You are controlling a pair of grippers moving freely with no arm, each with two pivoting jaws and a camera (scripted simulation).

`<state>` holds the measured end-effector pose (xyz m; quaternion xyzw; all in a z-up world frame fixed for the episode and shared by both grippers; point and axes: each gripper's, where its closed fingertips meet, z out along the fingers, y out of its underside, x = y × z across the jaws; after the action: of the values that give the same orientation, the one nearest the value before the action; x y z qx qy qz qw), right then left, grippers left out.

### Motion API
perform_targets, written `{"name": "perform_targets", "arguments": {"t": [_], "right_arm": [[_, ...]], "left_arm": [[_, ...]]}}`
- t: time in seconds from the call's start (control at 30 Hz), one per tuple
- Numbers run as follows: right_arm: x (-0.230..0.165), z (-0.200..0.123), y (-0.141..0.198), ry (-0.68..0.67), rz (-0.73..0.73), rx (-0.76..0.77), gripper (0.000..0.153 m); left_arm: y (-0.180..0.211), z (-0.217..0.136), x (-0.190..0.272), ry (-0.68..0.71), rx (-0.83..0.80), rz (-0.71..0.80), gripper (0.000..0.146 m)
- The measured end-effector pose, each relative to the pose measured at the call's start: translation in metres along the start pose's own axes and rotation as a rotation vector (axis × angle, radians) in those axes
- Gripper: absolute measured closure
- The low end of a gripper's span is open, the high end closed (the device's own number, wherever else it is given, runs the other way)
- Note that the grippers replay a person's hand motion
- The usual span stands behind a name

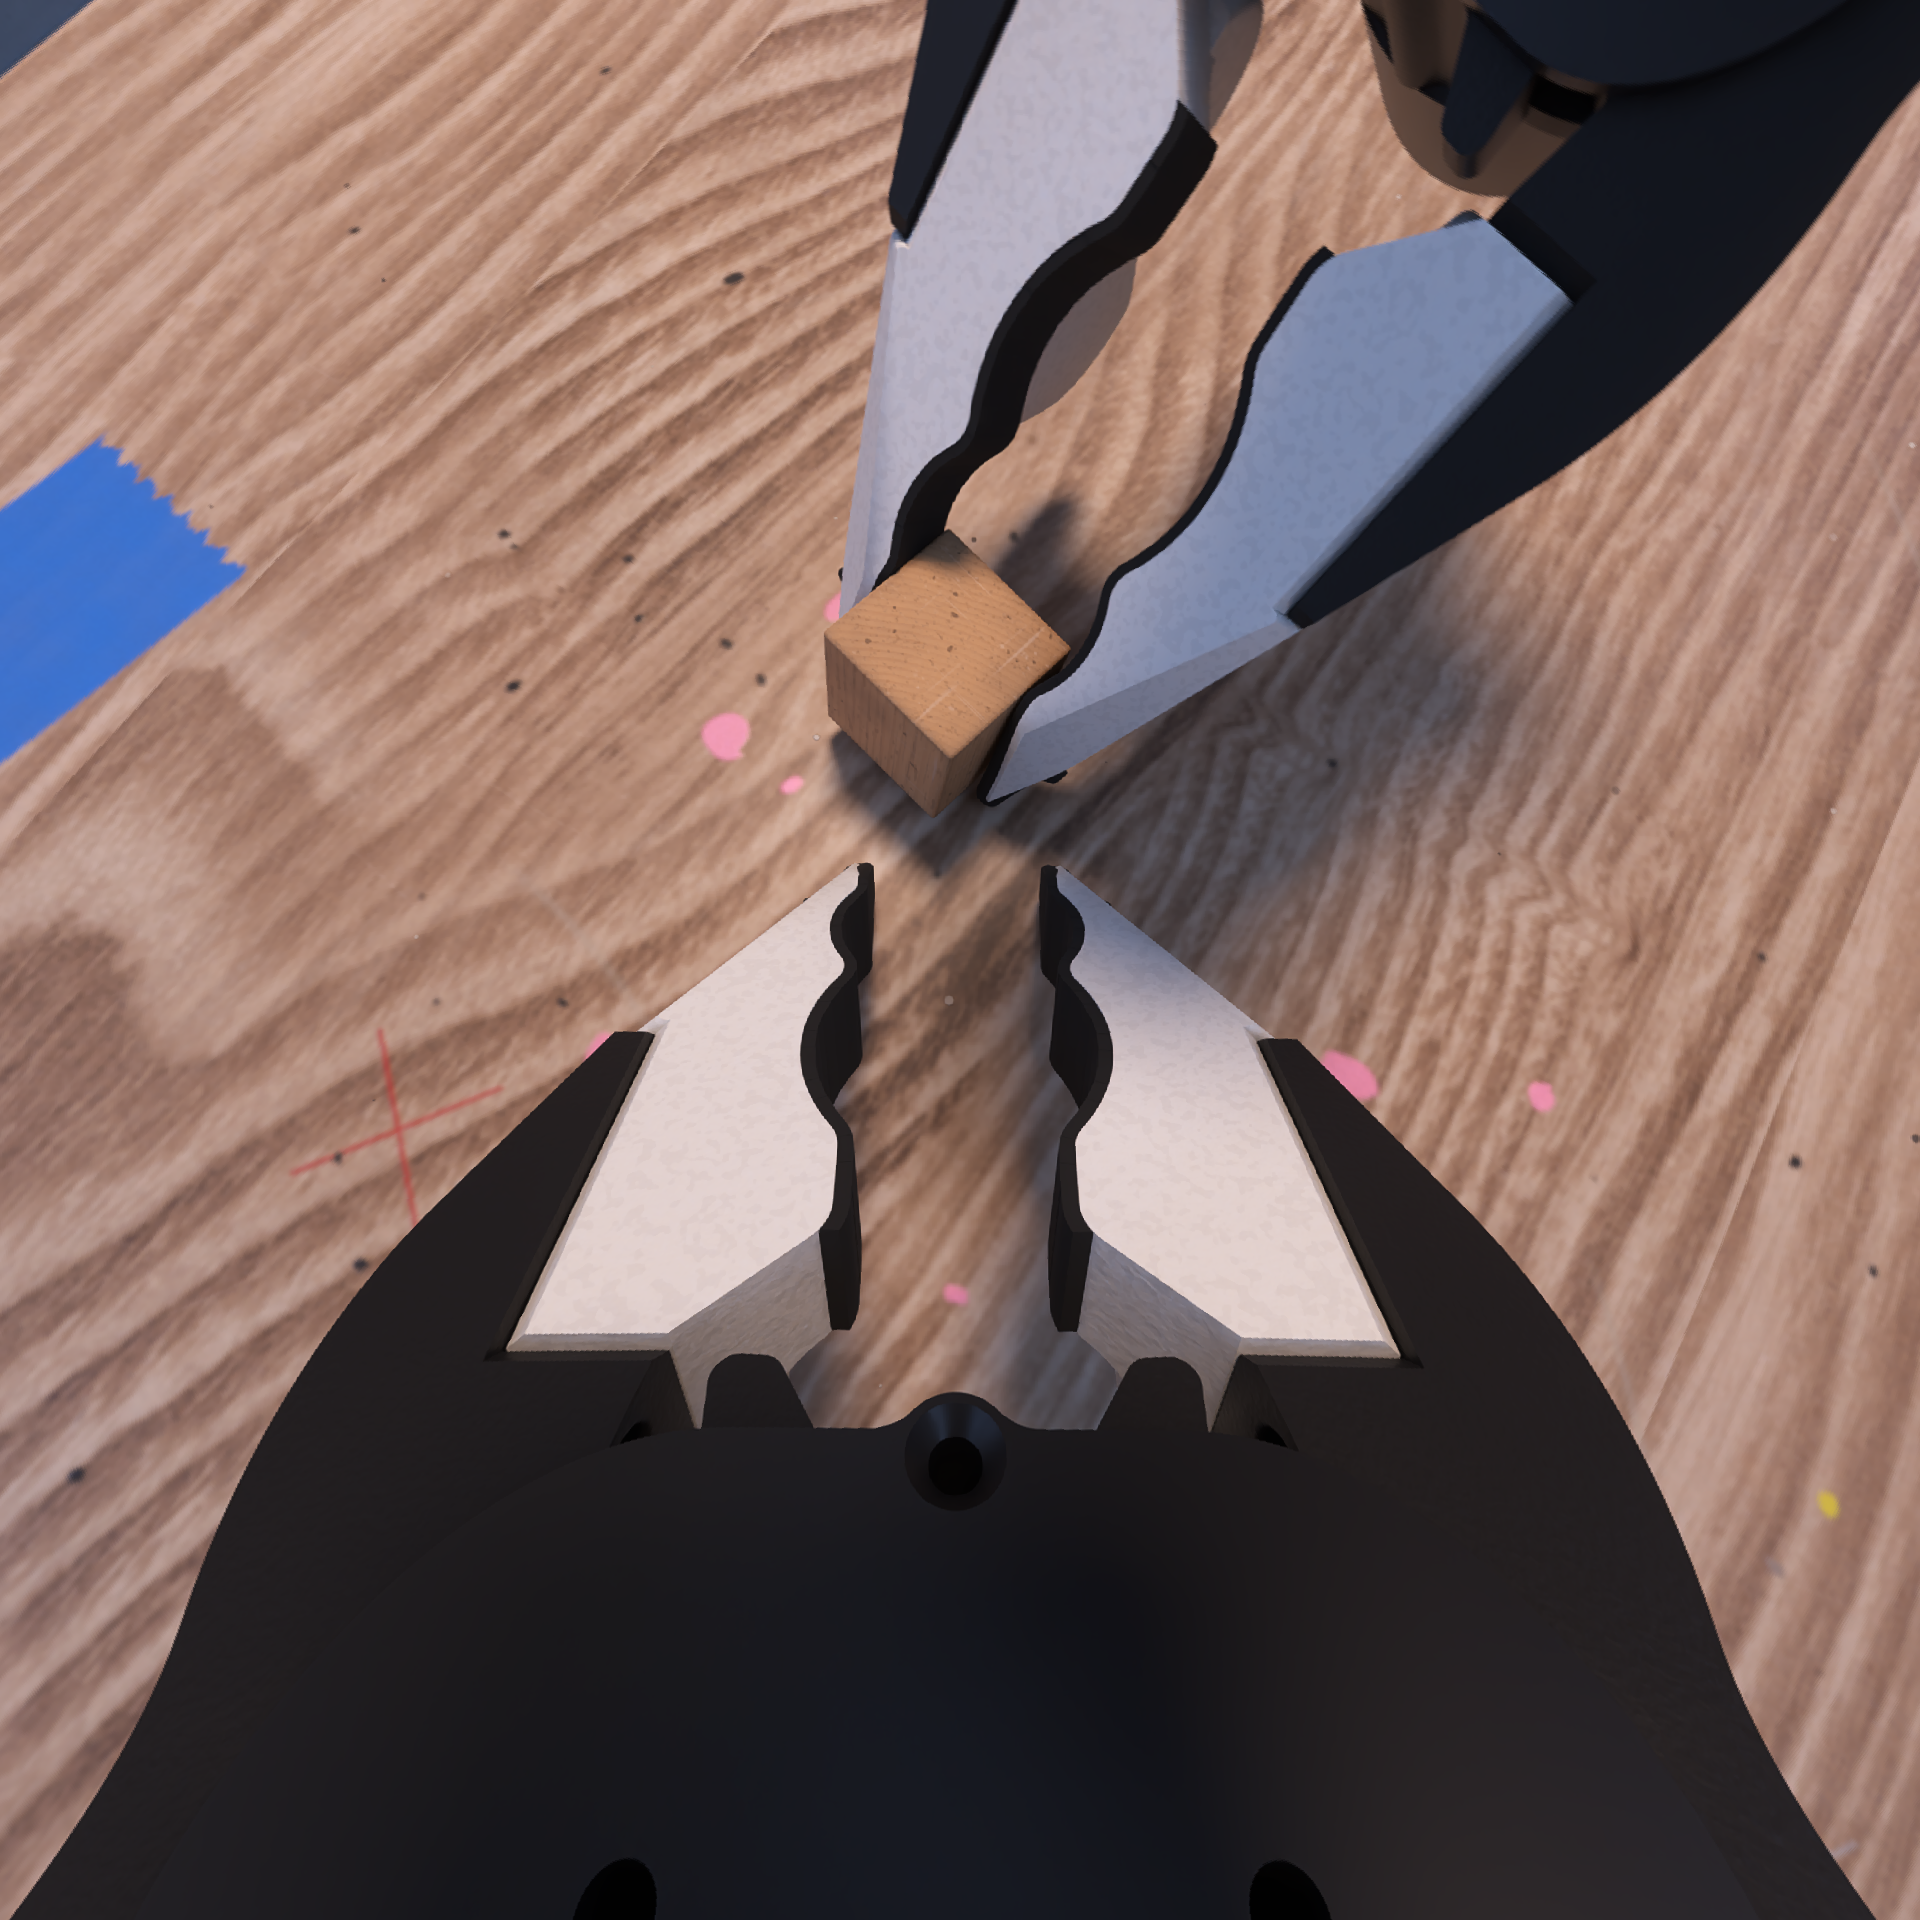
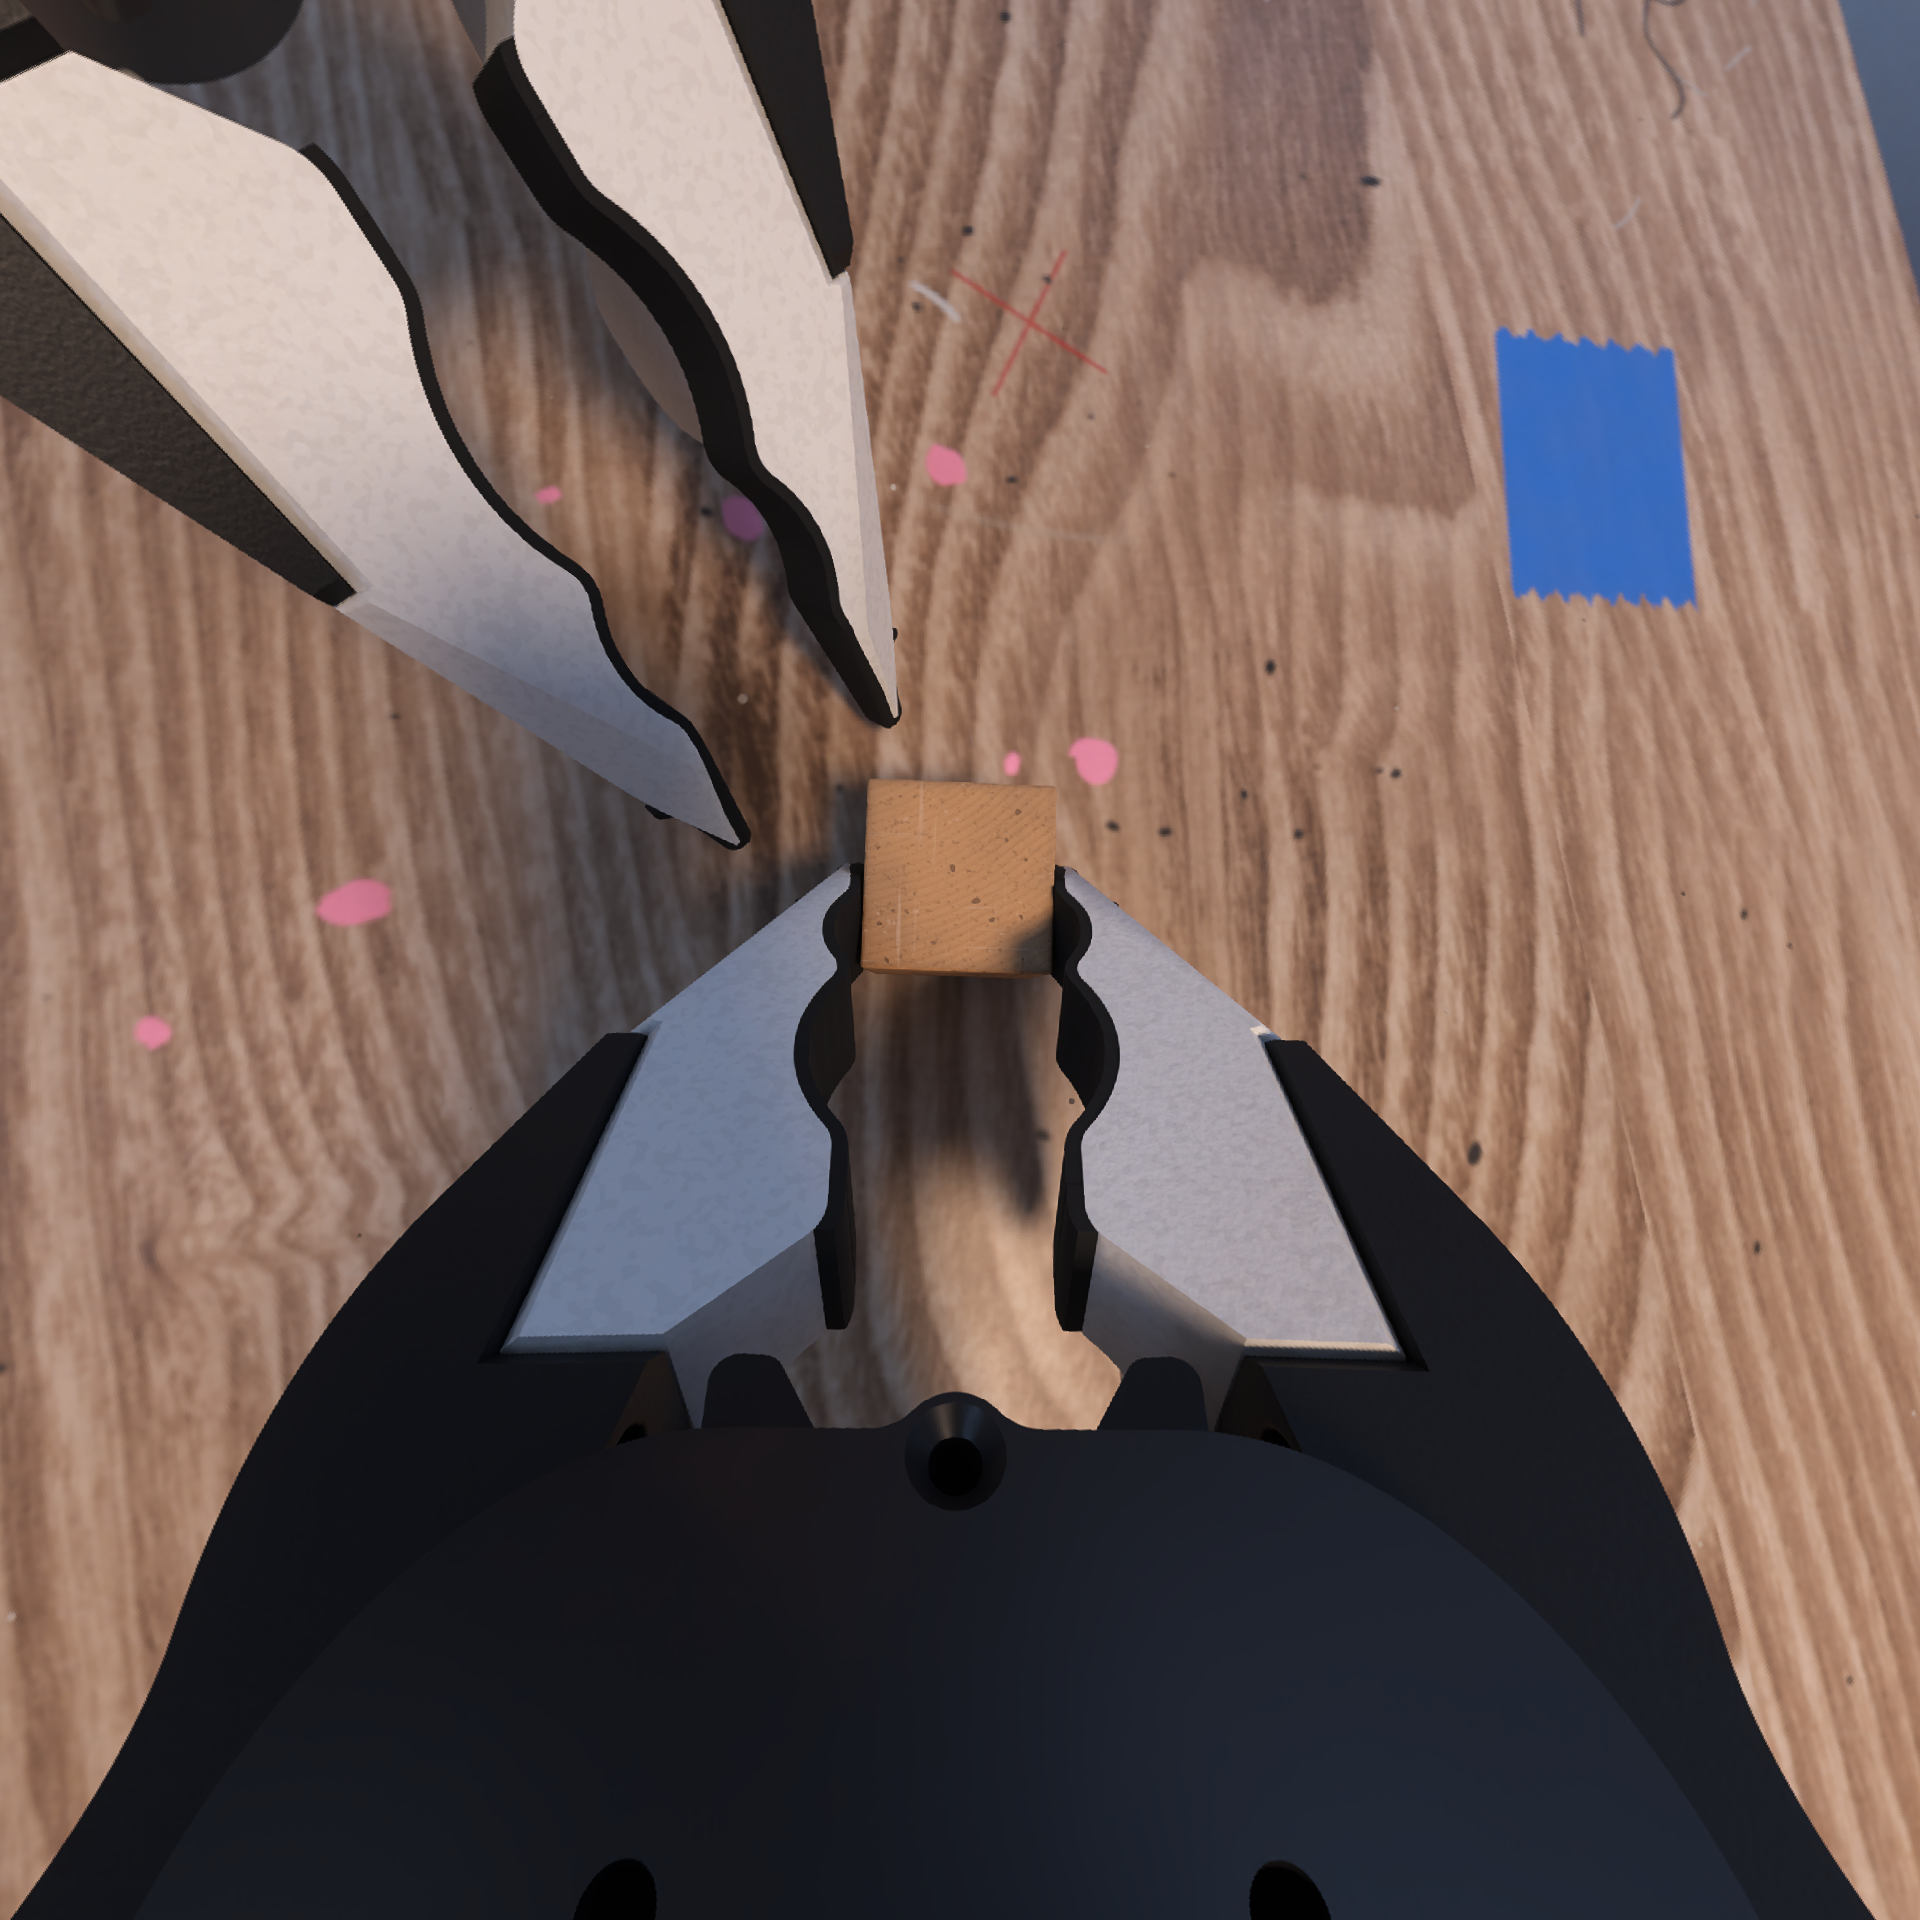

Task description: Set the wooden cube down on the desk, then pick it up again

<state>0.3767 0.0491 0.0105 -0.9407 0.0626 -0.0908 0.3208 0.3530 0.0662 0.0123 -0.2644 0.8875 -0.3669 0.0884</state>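
Pale wood with fine specks made up the wooden cube (image 2: 958, 878), which sat between the fingertips of the right gripper (image 2: 956, 883). Both black-edged pads pressed flat against its opposite side faces, so that gripper was clamped on the cube. In the left wrist view the cube (image 1: 940, 665) appeared cornerwise, with a dark shadow on the desk (image 1: 416, 831) just under and beyond it; whether its underside touched the desk or hung just clear of it could not be told. The right gripper (image 1: 940, 675) came down toward the cube at a steep slant from above, its white fingers splayed back to a dark body.

The left gripper (image 1: 956, 883) pointed at the cube from the opposite side, its tips just short of it and touching nothing. Its jaws stood parted with bare desk showing between them. Seen from the right wrist, the left gripper (image 2: 816, 774) reached in diagonally, ending just beside the cube's far corner.

Around the cube, pink paint spots (image 2: 1093, 761) dotted the wood-grain surface. Farther from the cube lay a thin red cross mark (image 2: 1029, 324), and farther still a rectangle of blue tape (image 2: 1595, 478) with jagged ends.
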Motion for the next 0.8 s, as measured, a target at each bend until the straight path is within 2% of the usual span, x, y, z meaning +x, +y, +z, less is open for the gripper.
{"name": "perform_targets", "arguments": {"t": [0.17,0.3,0.5,0.67,0.8], "right_arm": [[0.003,0.000,0.000,0.033,0.038,0.011,0.118],[0.004,0.000,0.000,-0.005,0.077,0.010,0.118],[0.006,-0.004,-0.009,0.052,0.044,0.103,0.118],[0.002,-0.009,-0.009,-0.024,0.078,0.170,0.114],[0.001,-0.008,-0.004,-0.045,0.092,0.131,0.112]], "left_arm": [[-0.002,0.001,-0.003,0.003,-0.012,-0.012,0.115],[-0.002,0.001,-0.004,0.015,-0.018,-0.022,0.116],[-0.006,-0.007,-0.008,-0.079,0.001,0.091,0.116],[-0.007,-0.006,-0.007,-0.079,0.011,0.123,0.116],[-0.006,-0.005,-0.007,-0.074,0.006,0.110,0.116]]}}
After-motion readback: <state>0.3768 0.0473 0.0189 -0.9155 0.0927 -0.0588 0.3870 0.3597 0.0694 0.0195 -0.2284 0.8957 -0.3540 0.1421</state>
